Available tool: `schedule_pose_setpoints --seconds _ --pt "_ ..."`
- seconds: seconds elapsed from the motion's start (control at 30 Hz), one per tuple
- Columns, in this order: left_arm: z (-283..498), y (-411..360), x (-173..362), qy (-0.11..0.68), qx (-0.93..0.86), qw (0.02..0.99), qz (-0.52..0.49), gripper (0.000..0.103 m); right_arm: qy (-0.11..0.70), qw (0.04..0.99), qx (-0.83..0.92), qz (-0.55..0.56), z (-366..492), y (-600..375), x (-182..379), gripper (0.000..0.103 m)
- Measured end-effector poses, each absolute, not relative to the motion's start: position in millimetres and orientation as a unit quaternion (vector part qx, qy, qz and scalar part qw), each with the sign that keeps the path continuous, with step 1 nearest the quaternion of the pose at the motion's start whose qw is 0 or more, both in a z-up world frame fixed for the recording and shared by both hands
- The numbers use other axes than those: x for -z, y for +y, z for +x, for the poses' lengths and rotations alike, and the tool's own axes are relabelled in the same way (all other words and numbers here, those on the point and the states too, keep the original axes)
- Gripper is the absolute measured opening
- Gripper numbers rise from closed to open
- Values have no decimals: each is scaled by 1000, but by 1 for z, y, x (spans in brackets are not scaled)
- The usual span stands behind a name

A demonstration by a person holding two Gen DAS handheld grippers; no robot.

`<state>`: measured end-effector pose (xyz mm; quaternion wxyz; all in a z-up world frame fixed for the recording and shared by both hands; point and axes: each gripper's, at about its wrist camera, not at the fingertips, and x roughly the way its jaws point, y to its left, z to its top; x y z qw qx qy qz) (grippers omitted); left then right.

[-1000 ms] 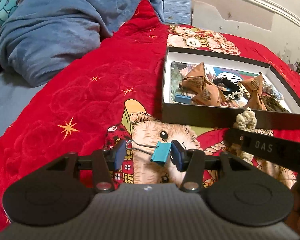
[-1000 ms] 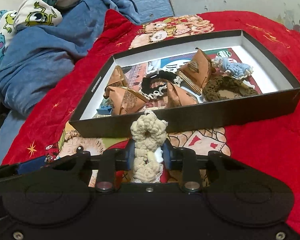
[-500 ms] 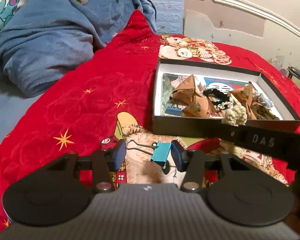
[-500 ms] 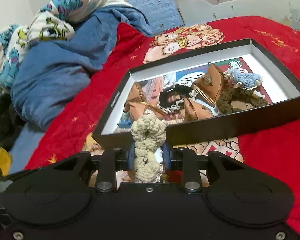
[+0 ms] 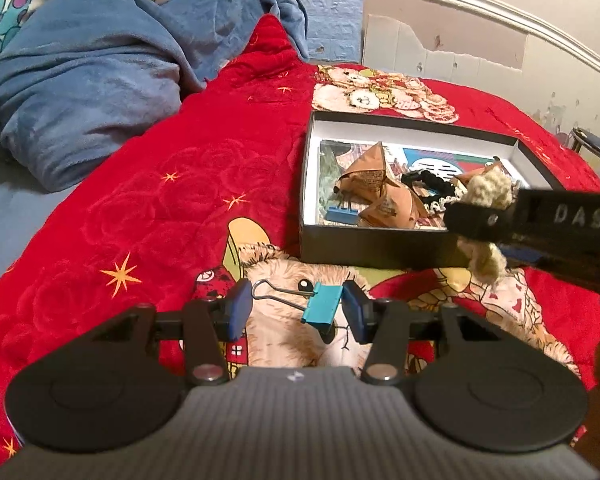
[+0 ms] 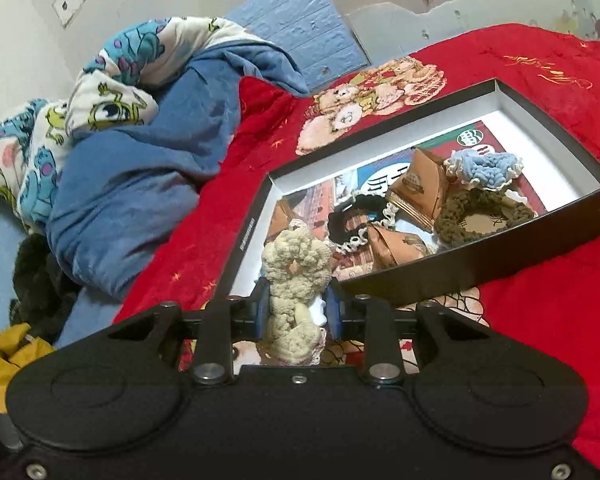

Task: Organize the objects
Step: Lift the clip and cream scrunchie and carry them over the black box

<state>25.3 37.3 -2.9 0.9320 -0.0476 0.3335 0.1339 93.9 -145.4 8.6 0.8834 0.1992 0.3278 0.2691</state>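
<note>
My left gripper (image 5: 296, 314) holds a blue binder clip (image 5: 320, 306): its body presses against the right-hand pad, its wire handle reaches across to the left-hand pad, low in the centre of the left wrist view above the red blanket (image 5: 148, 200). My right gripper (image 6: 298, 312) is clamped on a cream crocheted scrunchie (image 6: 296, 280), which stands up between the pads at lower centre of the right wrist view, just in front of the near-left corner of the black box (image 6: 500, 256).

Only the left view shows the clip, and it also catches my right gripper from the side at the right edge, with the scrunchie (image 5: 488, 192) sticking out over the box's near wall (image 5: 380, 244). It shows a small blue clip (image 5: 342, 214) in the box's near-left corner too.

Only the right view shows the far end of the box: a light blue scrunchie (image 6: 484, 168), an olive one (image 6: 480, 216), a black one with white trim (image 6: 352, 220) and brown paper packets (image 6: 420, 192). It also shows a yellow cloth (image 6: 4, 360) at lower left.
</note>
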Motion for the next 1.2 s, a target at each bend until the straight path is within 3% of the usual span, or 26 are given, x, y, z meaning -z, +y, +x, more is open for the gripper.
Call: schedule_pose_setpoints --seconds 0.2,0.53,0.8,1.0,1.2 --pt "25 38 0 320 -128 937 -51 53 319 881 -270 222 96 -154 -12 28" --pt "19 36 -20 229 -79 967 -79 53 276 896 -257 232 94 -177 -35 28" --pt "21 28 -20 217 -63 972 -61 53 272 894 -260 244 95 -182 -36 28" --pt "43 26 -28 199 -54 978 -43 53 279 887 -248 271 111 -183 -42 28" --pt "111 43 -69 159 -29 984 -75 53 270 900 -225 258 167 -173 -92 28"
